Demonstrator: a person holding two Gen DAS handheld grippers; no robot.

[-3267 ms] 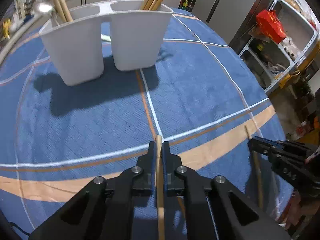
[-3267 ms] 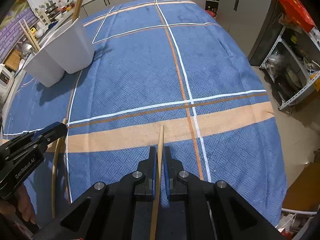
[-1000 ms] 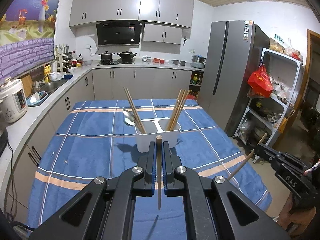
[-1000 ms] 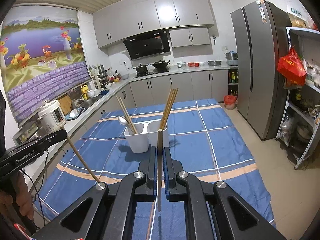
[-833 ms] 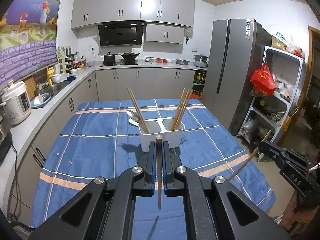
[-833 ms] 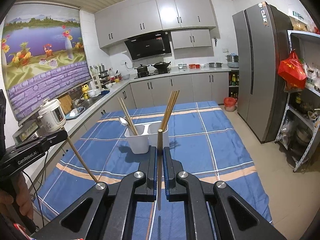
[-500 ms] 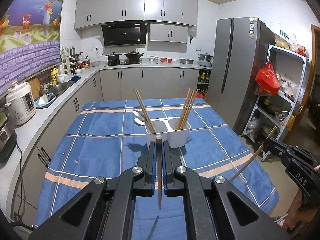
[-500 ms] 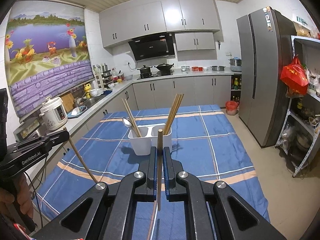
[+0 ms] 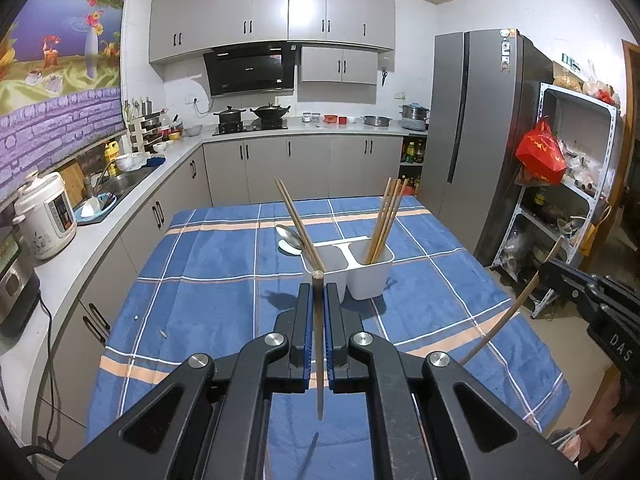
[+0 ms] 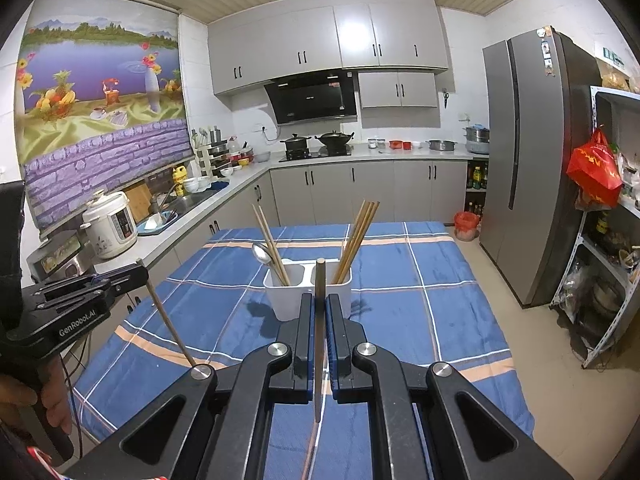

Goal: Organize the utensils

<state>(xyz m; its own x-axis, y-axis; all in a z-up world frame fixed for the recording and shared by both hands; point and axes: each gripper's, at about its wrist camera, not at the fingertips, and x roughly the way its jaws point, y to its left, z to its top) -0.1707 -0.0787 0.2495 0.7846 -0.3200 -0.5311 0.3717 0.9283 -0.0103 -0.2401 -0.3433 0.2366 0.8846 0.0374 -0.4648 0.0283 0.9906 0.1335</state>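
Note:
A white two-compartment holder [image 9: 370, 276] [image 10: 282, 300] stands mid-table with chopsticks in both compartments and a spoon [image 9: 289, 233] [image 10: 261, 255] in the left one. My left gripper [image 9: 319, 292] is shut on a wooden chopstick [image 9: 318, 344], held high above the near part of the table. My right gripper [image 10: 320, 302] is shut on another chopstick [image 10: 319, 340], also raised. Each gripper shows in the other's view: the right one with its chopstick [image 9: 508, 316] at the right edge, the left one with its chopstick [image 10: 170, 326] at the left edge.
The table has a blue plaid cloth [image 9: 208, 264] [image 10: 420, 280]. A counter with a rice cooker [image 9: 44, 216] and sink runs along the left. A fridge [image 9: 480, 136] and a metal shelf rack [image 9: 568, 184] stand on the right.
Both grippers have lifted their chopsticks off the table and risen high; over the last second they drifted slightly while staying shut, holder staying ahead.

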